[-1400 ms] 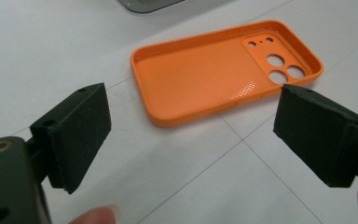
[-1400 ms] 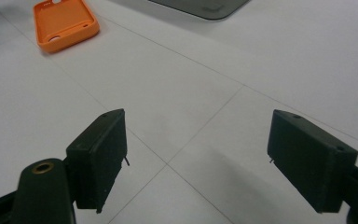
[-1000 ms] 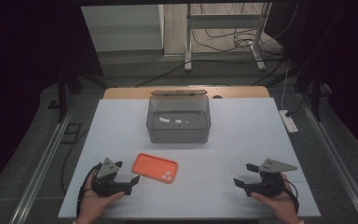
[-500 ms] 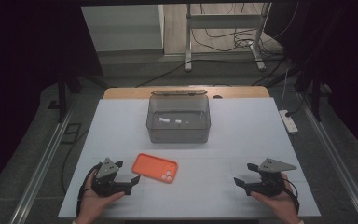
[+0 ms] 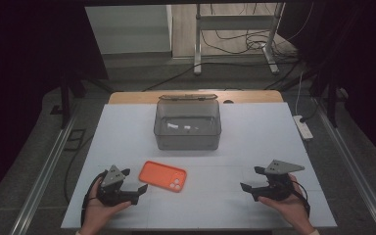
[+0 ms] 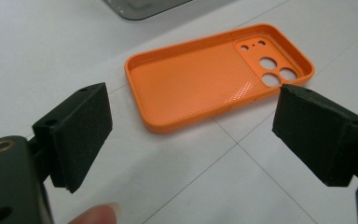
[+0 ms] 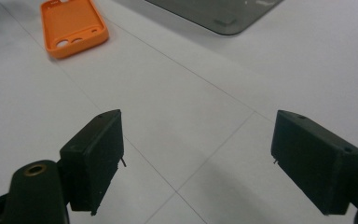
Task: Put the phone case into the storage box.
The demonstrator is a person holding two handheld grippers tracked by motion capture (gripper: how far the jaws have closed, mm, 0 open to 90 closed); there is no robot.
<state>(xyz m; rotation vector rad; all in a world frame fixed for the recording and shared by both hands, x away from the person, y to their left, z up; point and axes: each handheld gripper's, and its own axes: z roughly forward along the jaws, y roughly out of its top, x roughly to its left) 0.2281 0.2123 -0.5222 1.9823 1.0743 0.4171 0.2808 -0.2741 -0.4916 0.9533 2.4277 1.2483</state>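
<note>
An orange phone case lies hollow side up on the white table, camera cut-outs toward the right. In the left gripper view the orange phone case lies just beyond the jaws. My left gripper rests at the front left, open, with nothing between its jaws, a short way from the case's near end. My right gripper sits at the front right, open and empty, pointing left. In the right gripper view the case is far off at the upper left.
A smoky translucent plastic box with a few small pieces inside stands at the middle back of the table. A wooden board edge runs behind the table. A power strip lies off the right edge.
</note>
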